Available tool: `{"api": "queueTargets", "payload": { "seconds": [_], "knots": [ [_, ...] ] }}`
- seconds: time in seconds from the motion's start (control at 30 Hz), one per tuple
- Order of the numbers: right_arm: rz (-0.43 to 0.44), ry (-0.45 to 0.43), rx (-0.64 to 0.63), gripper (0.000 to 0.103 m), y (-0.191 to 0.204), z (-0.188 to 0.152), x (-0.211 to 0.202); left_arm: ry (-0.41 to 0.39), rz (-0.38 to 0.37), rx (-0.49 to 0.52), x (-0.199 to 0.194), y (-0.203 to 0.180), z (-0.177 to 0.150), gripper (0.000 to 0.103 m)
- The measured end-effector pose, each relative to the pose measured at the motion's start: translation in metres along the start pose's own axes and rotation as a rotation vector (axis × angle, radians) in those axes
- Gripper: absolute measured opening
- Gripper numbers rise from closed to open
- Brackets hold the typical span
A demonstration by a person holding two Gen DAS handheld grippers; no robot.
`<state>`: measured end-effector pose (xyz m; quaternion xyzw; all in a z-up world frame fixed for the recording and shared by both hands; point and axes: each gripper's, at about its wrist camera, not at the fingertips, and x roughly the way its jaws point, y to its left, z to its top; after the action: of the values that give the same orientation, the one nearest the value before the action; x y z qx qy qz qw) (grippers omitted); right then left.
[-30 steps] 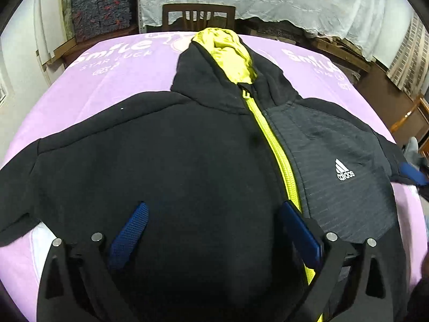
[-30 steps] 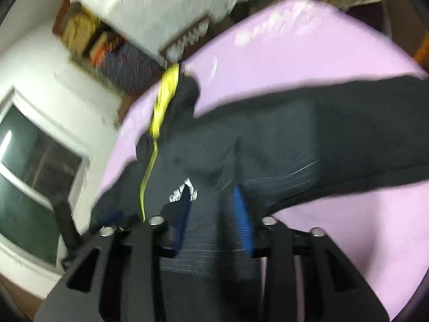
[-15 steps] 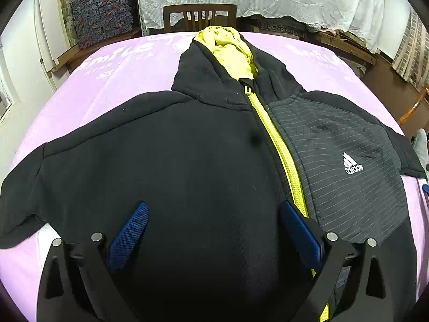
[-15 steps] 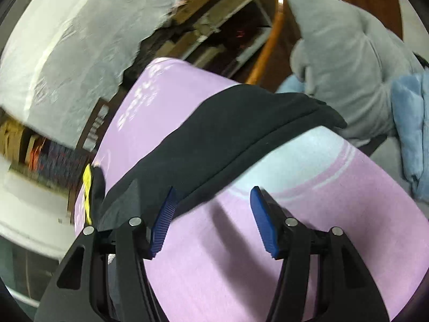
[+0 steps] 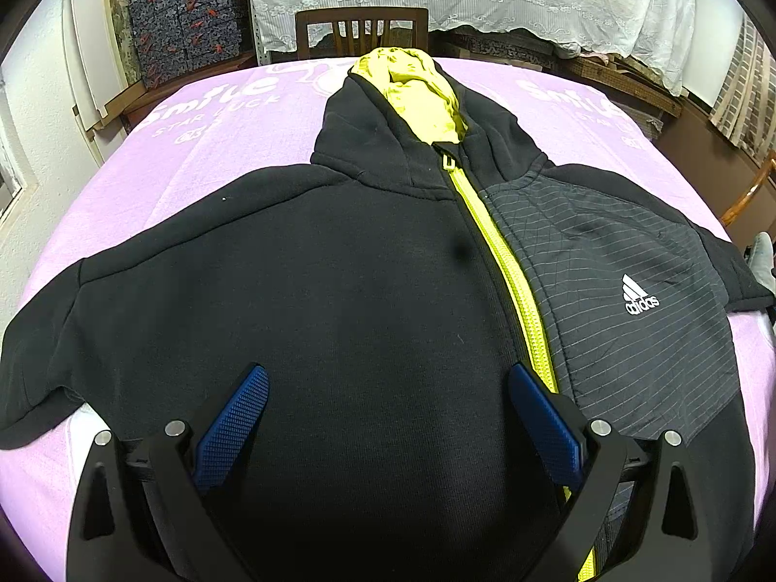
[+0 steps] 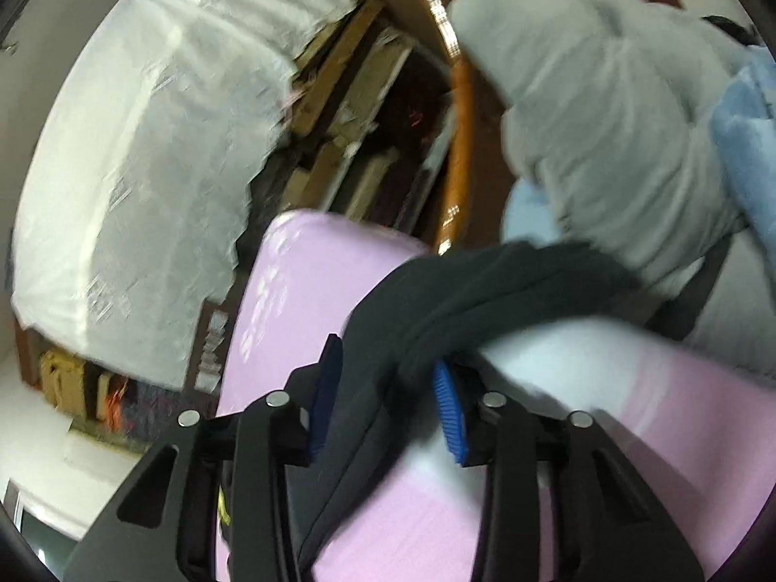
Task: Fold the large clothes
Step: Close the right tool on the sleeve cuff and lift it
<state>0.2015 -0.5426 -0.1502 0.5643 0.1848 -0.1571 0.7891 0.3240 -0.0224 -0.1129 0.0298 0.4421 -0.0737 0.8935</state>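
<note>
My view: hoodie (image 5: 368, 291) flat on the table (image 5: 218, 145), hood pointing at the chair (image 5: 361, 31) behind it.

A desk (image 5: 203, 165) covered by a lilac cloth (image 5: 242, 145) printed with white "Smile" lettering carries a black zip-up hoodie (image 5: 339, 291), spread flat front-up across most of its width. The hood with its yellow-green lining points to the far edge, and each sleeve reaches toward a side edge.
</note>
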Motion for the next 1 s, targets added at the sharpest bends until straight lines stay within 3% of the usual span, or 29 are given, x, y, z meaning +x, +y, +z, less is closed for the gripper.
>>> {"api": "queueTargets", "payload": {
  "seconds": [0.1,0.23,0.27,0.3,0.33,0.43,0.5,0.73,1.0],
  "knots": [
    [0.022,0.008,0.044,0.031,-0.011,0.014,0.004,0.000,0.002,-0.001,0.001,0.000,0.001,0.100],
    [-0.011,0.008,0.025,0.029,-0.010,0.023,0.014,0.000,0.002,-0.001,0.001,0.000,0.001,0.100],
    [-0.028,0.005,0.015,0.024,-0.010,0.023,0.014,0.000,0.002,-0.001,0.001,0.000,0.001,0.100],
    [-0.048,0.001,0.007,0.008,-0.010,0.024,0.015,0.000,0.002,-0.001,0.001,0.000,0.001,0.100],
    [-0.061,0.001,-0.001,0.006,-0.012,0.024,0.017,0.001,0.002,0.000,0.001,0.000,0.001,0.100],
    [-0.047,-0.019,-0.042,0.005,-0.006,0.022,0.009,0.003,0.000,0.000,0.001,0.001,0.000,0.100],
    [-0.065,-0.053,-0.147,0.005,0.015,0.018,0.003,0.007,-0.002,0.001,0.000,0.002,0.000,0.100],
    [-0.046,-0.068,-0.462,0.004,0.106,-0.033,-0.019,0.034,-0.005,-0.008,-0.001,0.007,0.005,0.100],
    [0.013,0.015,-0.735,0.005,0.189,-0.138,-0.019,-0.015,-0.008,-0.210,-0.020,0.065,0.019,0.100]
  ]
}}
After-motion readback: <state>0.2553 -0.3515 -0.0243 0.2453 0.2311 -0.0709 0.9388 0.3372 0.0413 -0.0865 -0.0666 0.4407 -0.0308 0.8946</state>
